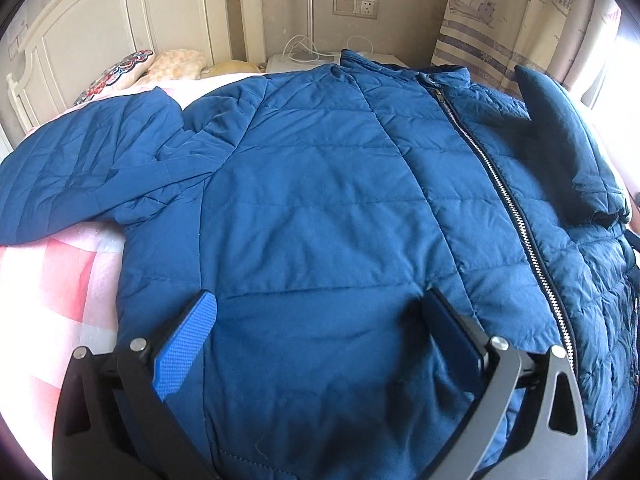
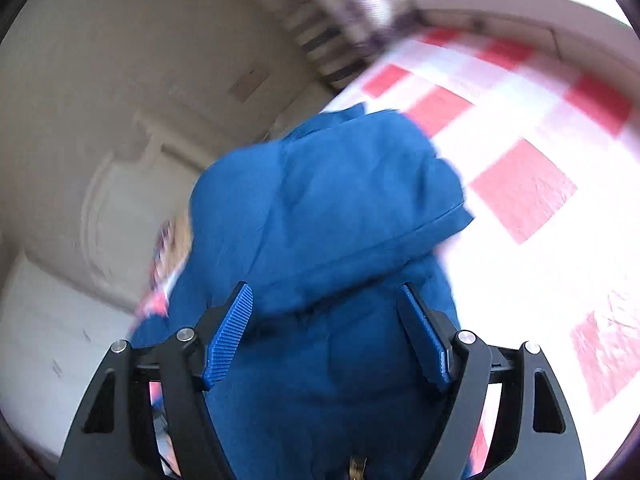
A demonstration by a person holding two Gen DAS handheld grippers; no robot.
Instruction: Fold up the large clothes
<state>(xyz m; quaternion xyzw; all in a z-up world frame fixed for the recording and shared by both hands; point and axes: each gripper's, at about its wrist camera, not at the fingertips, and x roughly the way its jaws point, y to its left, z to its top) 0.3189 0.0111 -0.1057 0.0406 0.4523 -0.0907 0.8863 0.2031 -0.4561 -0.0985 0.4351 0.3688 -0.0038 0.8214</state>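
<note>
One garment, item of record: blue quilted jacket (image 1: 320, 200), zipped, lying front-up on a pink and white checked bedspread (image 1: 60, 288), collar toward the headboard (image 1: 100, 20)
- Left sleeve (image 1: 80, 168): spread outward across the bedspread, not folded in
- Right sleeve (image 1: 560, 132): raised off the body of the jacket, standing up at the right edge of the left wrist view; in the right wrist view a bunched blue mass (image 2: 328, 208) of it fills the frame, blurred
- Zipper (image 1: 508, 208): closed, running from collar to hem
- Left gripper (image 1: 320, 312): released, jaws wide, poised over the lower front panel near the hem, holding nothing
- Right gripper (image 2: 326, 308): jaws apart, blue fabric lying between and ahead of them; no clamp on the cloth is visible, though contact is hard to judge through the blur
- Step in hand, by judgement: the first sleeve fold, right sleeve being brought over the chest
- Next move calls for: laying that sleeve flat across the front, then taking the left sleeve at its cuff and folding it inward likewise, with the body kept from shifting
</note>
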